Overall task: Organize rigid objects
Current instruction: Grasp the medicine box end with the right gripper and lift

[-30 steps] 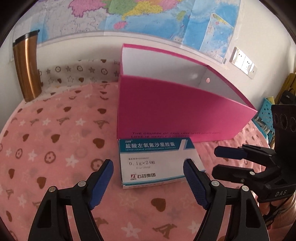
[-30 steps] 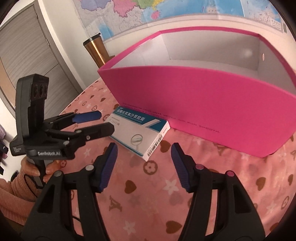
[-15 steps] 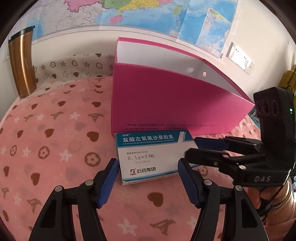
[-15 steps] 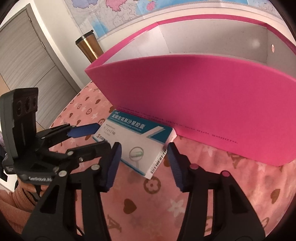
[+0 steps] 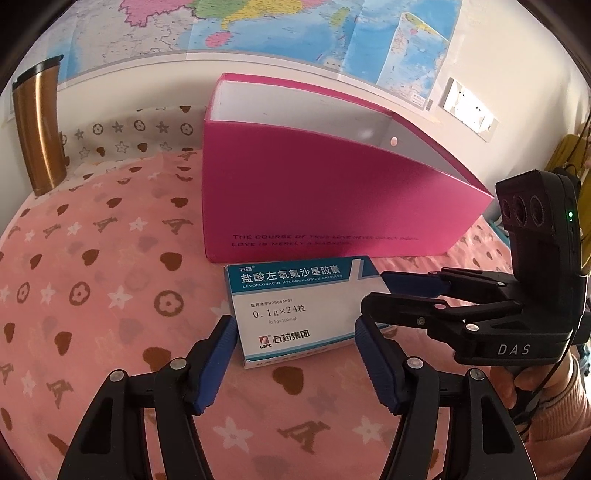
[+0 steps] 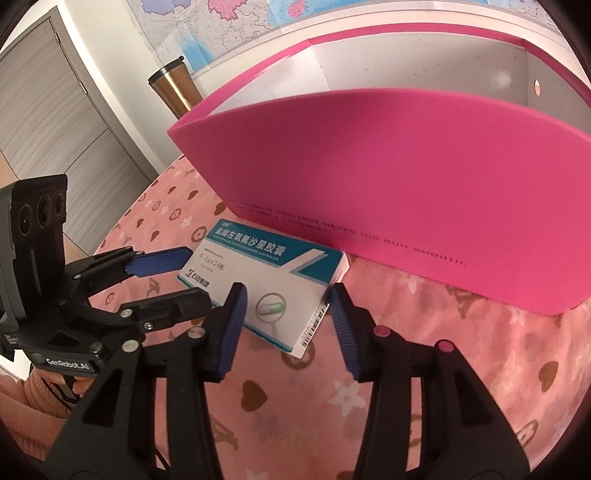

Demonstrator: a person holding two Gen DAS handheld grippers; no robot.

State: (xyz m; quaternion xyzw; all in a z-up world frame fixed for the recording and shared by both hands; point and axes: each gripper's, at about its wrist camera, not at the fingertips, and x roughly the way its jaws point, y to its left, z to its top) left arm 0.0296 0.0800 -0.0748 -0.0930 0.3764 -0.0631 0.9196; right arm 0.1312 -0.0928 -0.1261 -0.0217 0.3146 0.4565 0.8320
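A white and teal medicine box (image 5: pixel 295 310) (image 6: pixel 266 273) lies flat on the pink patterned cloth, close against the front wall of a tall pink storage box (image 5: pixel 332 206) (image 6: pixel 424 192) with a grey, bare inside. My left gripper (image 5: pixel 294 326) (image 6: pixel 201 277) faces the medicine box's long near edge. It is open, its blue pads over that edge, and the box is wider than the gap. My right gripper (image 6: pixel 286 295) (image 5: pixel 373 291) comes in from the right, open, straddling the near right corner by the barcode end. I see no pad pressing.
A copper tumbler (image 5: pixel 37 129) (image 6: pixel 173 88) stands at the back left by the wall. A map (image 5: pixel 295 29) and wall sockets (image 5: pixel 469 110) are behind the pink box. A grey door (image 6: pixel 55 122) is on the left. A hand in a pink sleeve (image 5: pixel 517 384) holds the right gripper.
Both grippers have narrowed their jaws and come in closer to the medicine box. The right one now reaches over its right end. The medicine box and the pink box have stayed put.
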